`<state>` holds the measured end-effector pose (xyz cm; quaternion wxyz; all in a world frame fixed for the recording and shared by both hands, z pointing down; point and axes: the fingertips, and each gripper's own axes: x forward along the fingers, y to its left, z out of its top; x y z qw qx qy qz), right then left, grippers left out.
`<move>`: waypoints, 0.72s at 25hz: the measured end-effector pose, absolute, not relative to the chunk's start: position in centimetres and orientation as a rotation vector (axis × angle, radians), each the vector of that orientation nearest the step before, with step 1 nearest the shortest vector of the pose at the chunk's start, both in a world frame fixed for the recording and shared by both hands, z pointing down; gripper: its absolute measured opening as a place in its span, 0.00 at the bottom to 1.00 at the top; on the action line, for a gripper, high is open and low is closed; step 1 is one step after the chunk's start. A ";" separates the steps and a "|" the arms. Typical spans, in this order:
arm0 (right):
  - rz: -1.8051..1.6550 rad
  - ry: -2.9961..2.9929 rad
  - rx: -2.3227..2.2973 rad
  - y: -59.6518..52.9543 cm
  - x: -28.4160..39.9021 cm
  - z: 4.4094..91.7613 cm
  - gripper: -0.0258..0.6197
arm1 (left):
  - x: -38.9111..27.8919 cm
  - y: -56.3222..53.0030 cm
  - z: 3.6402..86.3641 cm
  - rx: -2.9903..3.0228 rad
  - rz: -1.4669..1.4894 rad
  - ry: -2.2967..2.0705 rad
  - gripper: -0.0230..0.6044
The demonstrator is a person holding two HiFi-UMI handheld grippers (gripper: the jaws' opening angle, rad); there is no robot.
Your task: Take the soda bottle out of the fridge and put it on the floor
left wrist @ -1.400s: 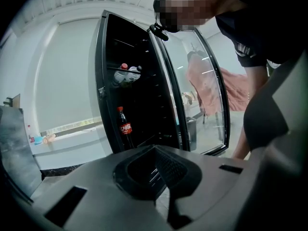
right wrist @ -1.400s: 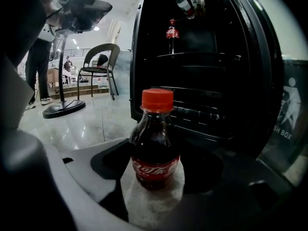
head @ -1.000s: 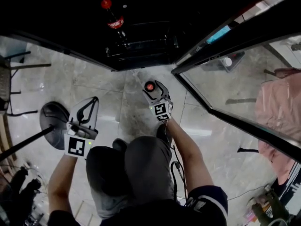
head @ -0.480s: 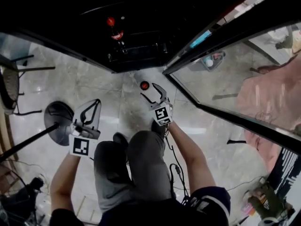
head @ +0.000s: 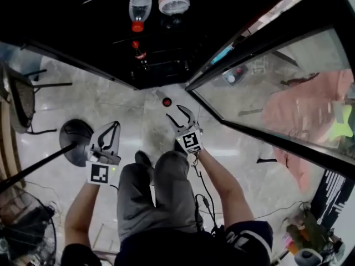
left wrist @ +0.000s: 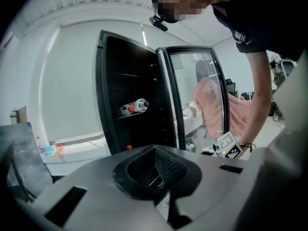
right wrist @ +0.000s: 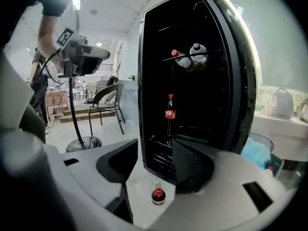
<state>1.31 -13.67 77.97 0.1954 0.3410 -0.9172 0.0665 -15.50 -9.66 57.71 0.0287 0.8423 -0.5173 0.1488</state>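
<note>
Since a second ago my right tool (head: 176,114) has come off the dark soda bottle with the red cap (head: 165,101) and drawn back toward me. That bottle now stands upright and free on the pale marble floor (head: 111,93), at the centre of the head view, just in front of the open black fridge (head: 166,71). The tool's jaws are apart and closing with nothing pressed between them; the right gripper view shows the cap low in the gap, clear of the pads. My left tool (head: 112,127), at lower left, has its jaws together and carries nothing.

I judge the put-down done and the retreat in hand. Next I'd pull straight away without brushing the cap. A second red-labelled cola bottle (right wrist: 170,113) stands upright inside the fridge.
</note>
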 end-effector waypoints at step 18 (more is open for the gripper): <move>0.124 -2.550 0.993 -12.0 2.4 59.9 0.09 | -15.3 -8.7 44.9 2.507 0.453 -1.669 0.08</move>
